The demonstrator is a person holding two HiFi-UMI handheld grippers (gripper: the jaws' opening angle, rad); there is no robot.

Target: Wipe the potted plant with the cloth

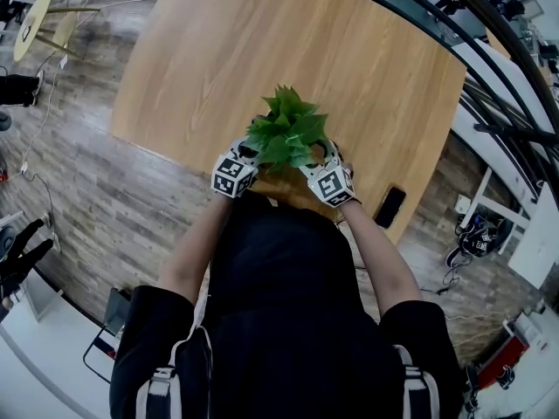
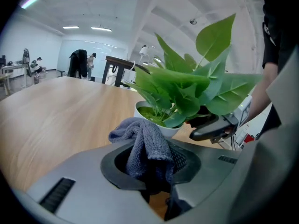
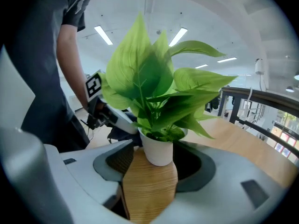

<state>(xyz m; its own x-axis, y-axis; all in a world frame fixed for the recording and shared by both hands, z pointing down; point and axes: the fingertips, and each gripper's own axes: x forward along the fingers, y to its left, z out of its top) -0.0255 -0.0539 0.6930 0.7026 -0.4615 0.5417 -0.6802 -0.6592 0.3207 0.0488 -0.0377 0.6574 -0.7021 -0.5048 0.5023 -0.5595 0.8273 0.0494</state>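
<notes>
Bright and even in all three views. Lit from overhead by ceiling strip lights [image 3: 103, 35], at eleven and one o'clock in the right gripper view, at ten to eleven o'clock in the left gripper view. Washed to white around those tubes. Soft sheen on the wooden table [image 1: 262, 51] in the head view. Faint, soft-edged shadows only, deepest beneath the potted plant [image 1: 286, 131] and under the cloth [image 2: 142, 143]. Heavily fisheyed in both gripper views, with black corners and bowed lines near the rim. Crisp on leaves and cloth weave at centre; blurred close to the lens from five to eight o'clock. Hazy and pale in the far background. Translucent glow through backlit leaves in the right gripper view.
</notes>
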